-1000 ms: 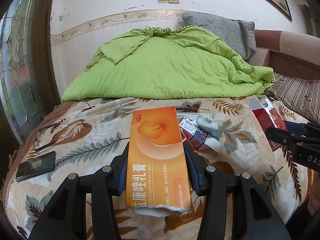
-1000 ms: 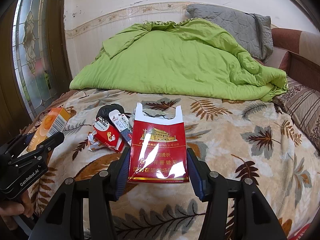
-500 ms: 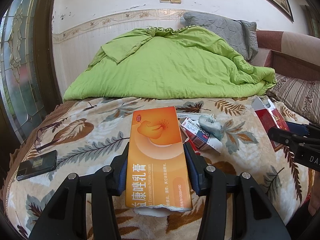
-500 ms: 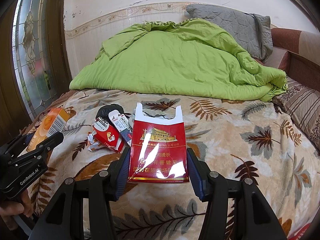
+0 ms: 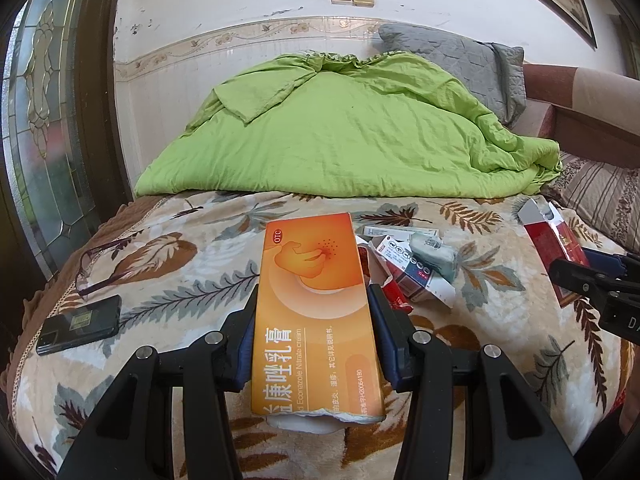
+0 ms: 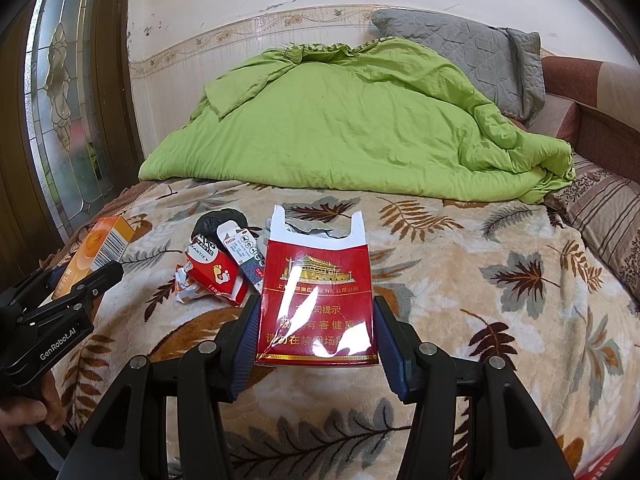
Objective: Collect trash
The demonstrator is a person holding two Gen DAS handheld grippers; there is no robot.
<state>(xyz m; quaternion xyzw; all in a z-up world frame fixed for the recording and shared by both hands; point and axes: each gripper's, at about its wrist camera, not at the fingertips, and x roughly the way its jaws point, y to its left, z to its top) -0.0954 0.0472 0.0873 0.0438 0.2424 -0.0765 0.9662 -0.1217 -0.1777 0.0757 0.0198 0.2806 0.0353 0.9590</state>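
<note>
My left gripper (image 5: 314,308) is shut on a long orange cream box (image 5: 316,300) and holds it above the leaf-patterned blanket (image 5: 180,280). My right gripper (image 6: 316,312) is shut on an opened red cigarette pack (image 6: 318,300), also held above the blanket. Between them on the bed lies a small pile of trash: a red-and-white box (image 6: 216,272), a narrow white-and-grey box (image 6: 242,252), a crumpled wrapper (image 6: 184,290) and a black wad (image 6: 220,218). In the left wrist view the pile (image 5: 412,268) lies right of the orange box. Each gripper shows in the other's view.
A green quilt (image 5: 352,136) is heaped at the back of the bed, with a grey pillow (image 5: 452,60) behind it and a striped pillow (image 6: 604,216) at right. A black phone (image 5: 80,324) and glasses (image 5: 100,264) lie near the bed's left edge.
Both grippers keep their boxes and have hardly moved. The left wrist view has shifted very slightly.
</note>
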